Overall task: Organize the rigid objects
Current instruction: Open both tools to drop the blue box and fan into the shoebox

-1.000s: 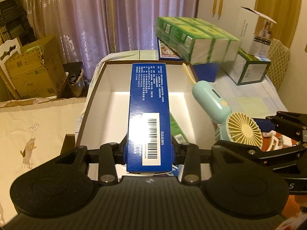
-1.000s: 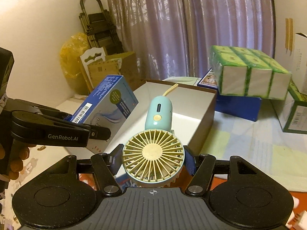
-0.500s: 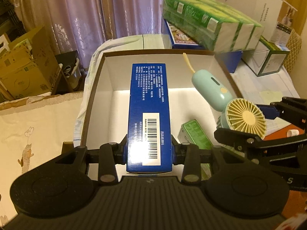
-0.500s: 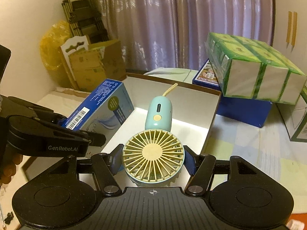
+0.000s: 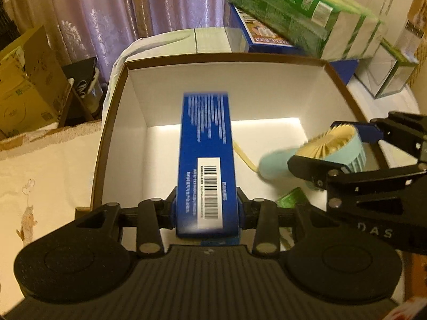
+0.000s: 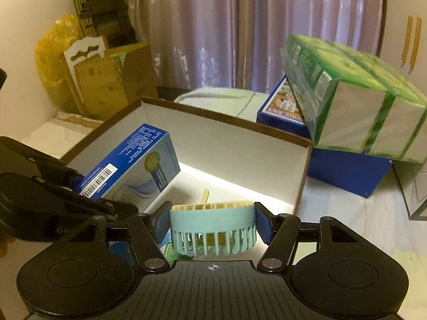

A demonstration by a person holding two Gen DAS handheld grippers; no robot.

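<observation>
My left gripper (image 5: 206,210) holds a long blue box (image 5: 206,160) by its barcode end, low inside the open brown-rimmed carton (image 5: 226,56). Its jaws are opening, but the pads still touch the box's sides. From the right wrist, the blue box (image 6: 133,165) tilts down toward the carton's white floor. My right gripper (image 6: 212,224) is shut on the round head of a mint hand fan (image 6: 212,221). In the left wrist view the fan (image 5: 328,146) hangs over the carton's right side, with its handle pointing left and down to the floor.
A small green packet (image 5: 292,200) lies on the carton floor under the fan. Wrapped green tissue packs (image 6: 347,93) rest on a blue box (image 6: 347,170) just right of the carton. Cardboard boxes (image 5: 24,80) stand to the left, and a cream cloth (image 5: 48,165) lies beside the carton.
Both grippers have moved forward and down into the carton. The fan has swung in the right jaws, so its rim now faces the camera instead of its face.
</observation>
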